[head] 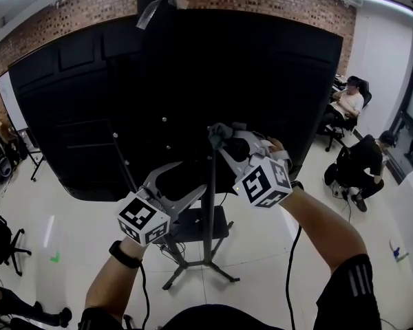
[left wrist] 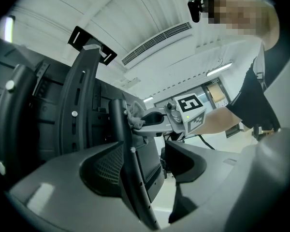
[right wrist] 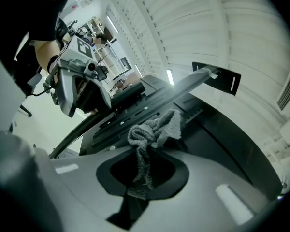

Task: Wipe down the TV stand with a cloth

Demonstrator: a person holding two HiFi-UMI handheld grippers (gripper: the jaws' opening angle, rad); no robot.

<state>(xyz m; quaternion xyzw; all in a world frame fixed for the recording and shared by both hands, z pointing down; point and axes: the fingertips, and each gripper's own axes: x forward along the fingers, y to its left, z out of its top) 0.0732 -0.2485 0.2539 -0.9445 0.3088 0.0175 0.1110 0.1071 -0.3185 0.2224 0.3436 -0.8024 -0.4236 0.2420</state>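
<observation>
A large black TV (head: pixel 158 81) hangs back-side toward me on a black stand pole (head: pixel 210 205). My right gripper (head: pixel 226 141) is shut on a crumpled grey cloth (head: pixel 220 133) and holds it against the top of the pole. The right gripper view shows the cloth (right wrist: pixel 152 129) bunched between the jaws of the right gripper (right wrist: pixel 141 164), touching the mounting rail (right wrist: pixel 135 112). My left gripper (head: pixel 182 179) sits lower on the pole. In its own view, the left gripper (left wrist: pixel 147 166) is open, with the pole (left wrist: pixel 120 134) lying against the left jaw and a gap to the right jaw.
The stand has a small black shelf (head: pixel 220 224) and splayed legs (head: pixel 193 270) on a pale floor. Two people (head: pixel 347 105) sit at the right, one (head: pixel 365 160) nearer. An office chair (head: pixel 0 243) and a whiteboard (head: pixel 10 102) stand at the left.
</observation>
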